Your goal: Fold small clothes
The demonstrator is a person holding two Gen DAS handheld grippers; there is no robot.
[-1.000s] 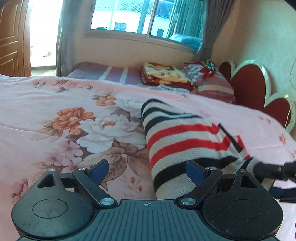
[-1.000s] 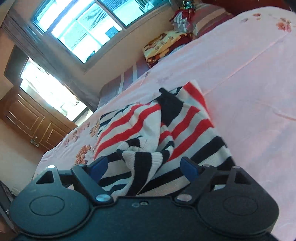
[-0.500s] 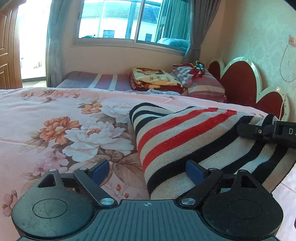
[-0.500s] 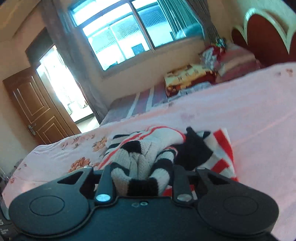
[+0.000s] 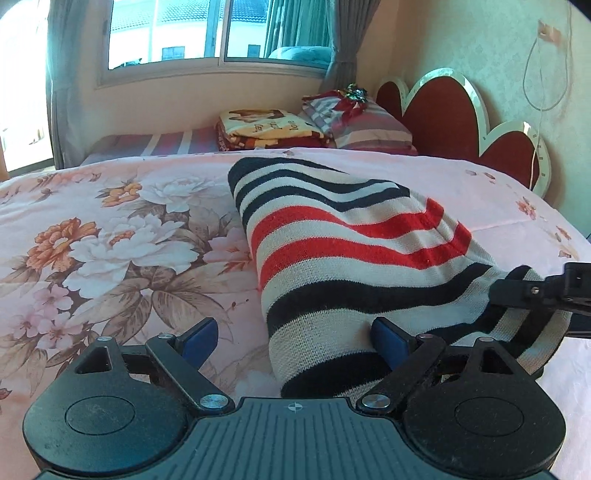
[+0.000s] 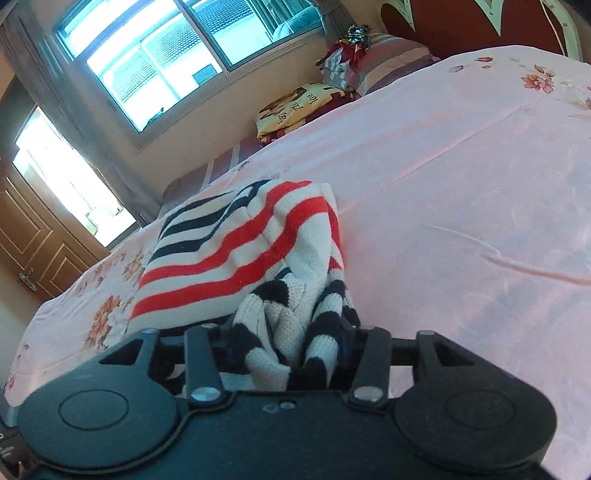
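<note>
A small knitted sweater (image 5: 351, 266) with red, black and cream stripes lies on the pink floral bedspread (image 5: 110, 240). My left gripper (image 5: 291, 332) is open, its blue pads either side of the sweater's near edge, not clamping it. My right gripper (image 6: 291, 347) is shut on a bunched part of the sweater (image 6: 243, 251) and holds it raised off the bed. The right gripper's black fingers (image 5: 532, 291) show at the sweater's right end in the left wrist view.
Folded blankets (image 5: 266, 127) and striped pillows (image 5: 365, 122) lie at the far end by the red scalloped headboard (image 5: 461, 118). A window (image 5: 207, 33) with grey curtains is behind. A wooden door (image 6: 33, 236) stands at left. Bare bedspread lies to the right (image 6: 480, 206).
My right gripper closed on the sweater's bunched edge, lifted it and drew it sideways. The left gripper stayed open at the near edge.
</note>
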